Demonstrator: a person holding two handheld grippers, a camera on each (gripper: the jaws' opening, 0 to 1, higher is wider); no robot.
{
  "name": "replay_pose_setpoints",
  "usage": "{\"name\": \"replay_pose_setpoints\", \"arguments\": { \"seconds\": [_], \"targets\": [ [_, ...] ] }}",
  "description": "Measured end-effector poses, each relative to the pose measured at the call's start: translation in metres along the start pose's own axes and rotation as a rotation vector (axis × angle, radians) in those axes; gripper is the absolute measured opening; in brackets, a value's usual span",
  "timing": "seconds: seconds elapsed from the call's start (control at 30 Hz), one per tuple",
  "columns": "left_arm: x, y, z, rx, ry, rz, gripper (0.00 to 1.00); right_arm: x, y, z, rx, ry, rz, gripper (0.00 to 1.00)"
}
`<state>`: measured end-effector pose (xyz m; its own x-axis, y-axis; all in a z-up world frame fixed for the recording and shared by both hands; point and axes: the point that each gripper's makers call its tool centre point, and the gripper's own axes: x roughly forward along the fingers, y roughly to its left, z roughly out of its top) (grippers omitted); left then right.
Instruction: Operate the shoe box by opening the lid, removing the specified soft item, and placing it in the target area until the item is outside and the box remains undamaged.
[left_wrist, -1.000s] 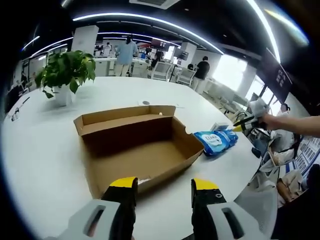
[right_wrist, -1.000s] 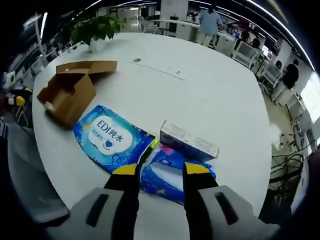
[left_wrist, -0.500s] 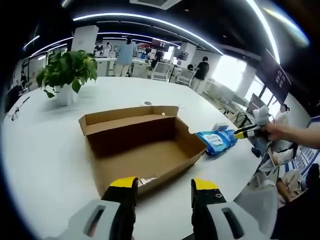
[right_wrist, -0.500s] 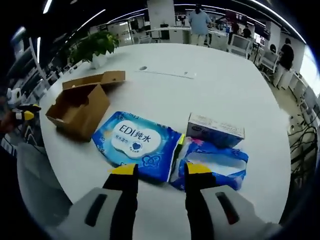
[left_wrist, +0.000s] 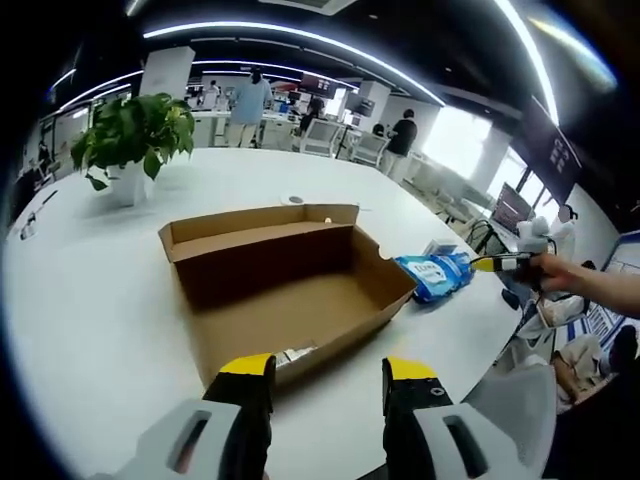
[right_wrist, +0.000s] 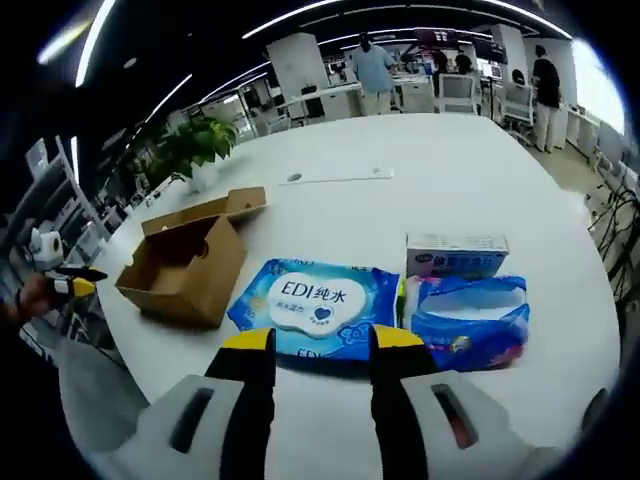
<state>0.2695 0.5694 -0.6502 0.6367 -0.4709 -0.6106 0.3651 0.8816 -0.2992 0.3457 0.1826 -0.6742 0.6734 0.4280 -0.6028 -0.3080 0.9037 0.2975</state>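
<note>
White tabletop (right_wrist: 440, 170): shoe box (left_wrist: 285, 290) open, seemingly empty; both tongs (left_wrist: 328, 385) (right_wrist: 322, 350) released. Wipes pack (right_wrist: 318, 305) at twelve o'clock could get nudged.

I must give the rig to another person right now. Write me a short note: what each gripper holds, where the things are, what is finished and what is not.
Left gripper: open, holds nothing, hovering at the near edge of the shoe box.
Right gripper: open, holds nothing, just above the blue wipes pack.
Box: on the white table, lid open, looks empty and undamaged.
Wipes pack lies on the table outside the box, beside a blue tissue pack and a small carton.
Done: lid open, soft item out.
Left: confirm the pack is in the target area, which I cannot tell.
</note>
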Motion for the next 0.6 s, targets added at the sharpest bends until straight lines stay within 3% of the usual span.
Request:
{"name": "replay_pose_setpoints", "arguments": {
  "seconds": [0.3,0.6],
  "targets": [
    [0.005,0.009,0.002,0.017,0.011,-0.011,0.43,-0.002,0.011,-0.019,0.119,-0.040,0.004,0.36],
    [0.010,0.019,0.004,0.044,0.028,-0.023,0.43,0.006,0.045,-0.041,0.151,-0.043,0.026,0.37]
  ]
}}
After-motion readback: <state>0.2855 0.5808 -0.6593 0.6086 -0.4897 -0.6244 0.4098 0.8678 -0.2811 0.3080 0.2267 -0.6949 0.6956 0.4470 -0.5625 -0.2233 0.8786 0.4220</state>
